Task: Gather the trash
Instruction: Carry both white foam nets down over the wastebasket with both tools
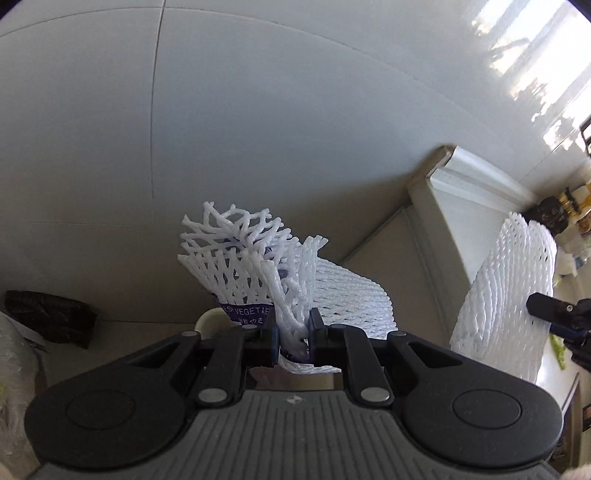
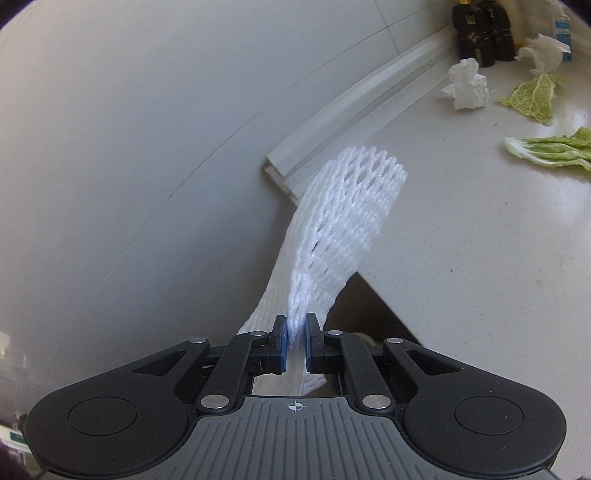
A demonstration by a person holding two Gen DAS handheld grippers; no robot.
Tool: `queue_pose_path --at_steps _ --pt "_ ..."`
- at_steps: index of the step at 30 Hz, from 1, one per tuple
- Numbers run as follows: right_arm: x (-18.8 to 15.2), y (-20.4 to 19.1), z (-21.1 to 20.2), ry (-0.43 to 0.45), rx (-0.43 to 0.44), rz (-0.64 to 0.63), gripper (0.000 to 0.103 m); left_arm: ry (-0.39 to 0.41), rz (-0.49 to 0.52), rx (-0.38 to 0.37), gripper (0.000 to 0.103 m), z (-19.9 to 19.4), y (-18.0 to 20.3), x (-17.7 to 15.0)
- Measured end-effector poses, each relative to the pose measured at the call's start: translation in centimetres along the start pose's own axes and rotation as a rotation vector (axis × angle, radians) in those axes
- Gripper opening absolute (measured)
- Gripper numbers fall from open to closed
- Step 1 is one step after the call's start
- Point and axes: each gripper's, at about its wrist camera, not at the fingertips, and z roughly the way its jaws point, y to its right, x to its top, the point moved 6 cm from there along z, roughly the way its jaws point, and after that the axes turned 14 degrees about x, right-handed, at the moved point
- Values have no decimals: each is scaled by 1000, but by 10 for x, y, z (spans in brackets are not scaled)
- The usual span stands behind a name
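Pale countertop (image 2: 461,240), trash scattered across it.
Bunched foam netting (image 1: 258,273) is clamped by the left gripper (image 1: 293,338); beside the countertop's edge, a foam net sleeve (image 2: 340,229) is pinched by the right gripper (image 2: 294,341).

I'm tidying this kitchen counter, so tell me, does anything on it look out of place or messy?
Yes. Two crumpled tissues and two loose cabbage leaves lie scattered on the counter near the dark bottles: leftover trash. Both grippers are shut on white foam nets.
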Motion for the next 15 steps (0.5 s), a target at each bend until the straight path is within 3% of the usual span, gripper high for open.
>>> queue_pose_path --at_steps 8,15 --pt "-42 -7 46 -238 42 -76 9 -33 127 116 13 29 -4 -24" --pt "-82 13 94 -445 -2 -118 9 -73 191 194 13 57 -13 -41"
